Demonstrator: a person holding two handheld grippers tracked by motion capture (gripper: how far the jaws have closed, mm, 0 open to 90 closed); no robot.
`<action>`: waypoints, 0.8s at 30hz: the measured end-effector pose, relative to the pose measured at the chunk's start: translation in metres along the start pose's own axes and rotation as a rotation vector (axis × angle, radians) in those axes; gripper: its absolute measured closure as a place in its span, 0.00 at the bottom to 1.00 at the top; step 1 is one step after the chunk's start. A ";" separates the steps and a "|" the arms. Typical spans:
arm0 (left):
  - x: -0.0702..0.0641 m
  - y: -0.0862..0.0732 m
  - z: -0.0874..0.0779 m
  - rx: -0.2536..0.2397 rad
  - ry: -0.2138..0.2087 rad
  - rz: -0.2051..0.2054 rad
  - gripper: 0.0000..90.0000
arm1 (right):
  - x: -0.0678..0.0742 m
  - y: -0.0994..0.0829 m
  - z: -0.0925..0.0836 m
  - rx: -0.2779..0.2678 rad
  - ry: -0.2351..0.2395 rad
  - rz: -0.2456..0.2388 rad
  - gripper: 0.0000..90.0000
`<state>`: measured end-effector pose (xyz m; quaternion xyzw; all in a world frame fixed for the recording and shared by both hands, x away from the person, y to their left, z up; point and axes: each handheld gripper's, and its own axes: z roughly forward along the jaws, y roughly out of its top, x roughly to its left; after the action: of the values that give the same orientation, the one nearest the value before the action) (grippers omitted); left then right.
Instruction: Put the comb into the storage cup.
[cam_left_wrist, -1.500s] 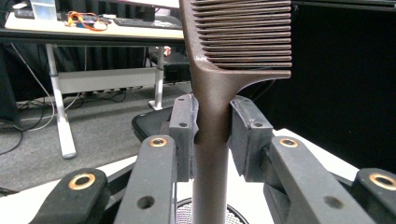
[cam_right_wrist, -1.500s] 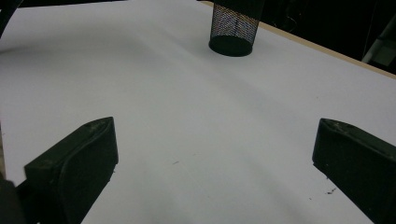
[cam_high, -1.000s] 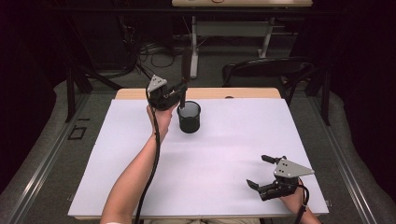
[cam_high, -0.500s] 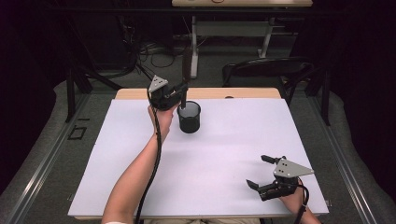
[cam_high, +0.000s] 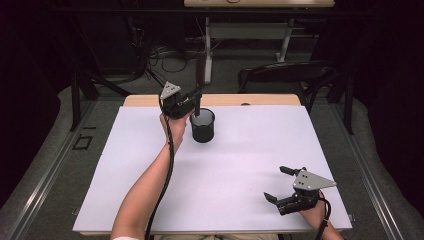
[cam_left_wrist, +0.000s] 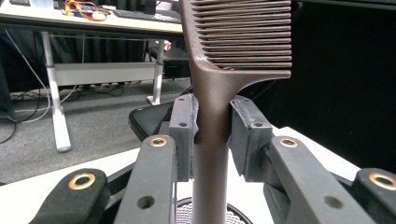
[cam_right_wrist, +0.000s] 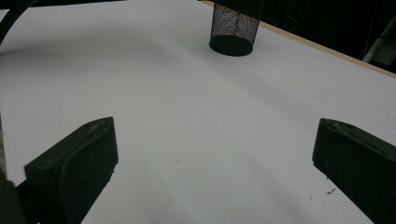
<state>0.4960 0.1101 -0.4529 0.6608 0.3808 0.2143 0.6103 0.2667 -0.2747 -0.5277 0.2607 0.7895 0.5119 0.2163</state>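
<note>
Left hand-held gripper (cam_left_wrist: 211, 135) clamps comb (cam_left_wrist: 224, 88) handle; comb upright, teeth end up, handle down into cup (cam_high: 202, 126) just below. Right hand-held gripper (cam_right_wrist: 212, 154) open, empty.

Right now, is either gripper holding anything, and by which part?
The left gripper holds a brown comb upright by its handle, just below the teeth, over the mesh cup. The right gripper is open, holding nothing.

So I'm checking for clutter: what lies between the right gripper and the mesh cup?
Nothing: the high view shows only bare white table between the right gripper and the mesh cup.
</note>
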 end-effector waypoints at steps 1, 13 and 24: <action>0.000 0.000 0.000 -0.003 0.001 0.001 0.80 | 0.000 0.000 0.000 0.000 0.000 0.000 0.00; -0.001 -0.008 0.006 0.008 0.001 0.004 0.80 | 0.000 0.000 0.000 0.000 -0.001 0.001 0.00; -0.002 -0.014 0.010 0.020 -0.001 0.014 0.80 | 0.000 0.000 0.000 -0.001 0.000 0.002 0.00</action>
<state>0.4985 0.1014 -0.4675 0.6696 0.3779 0.2144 0.6023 0.2663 -0.2749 -0.5275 0.2615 0.7889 0.5124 0.2160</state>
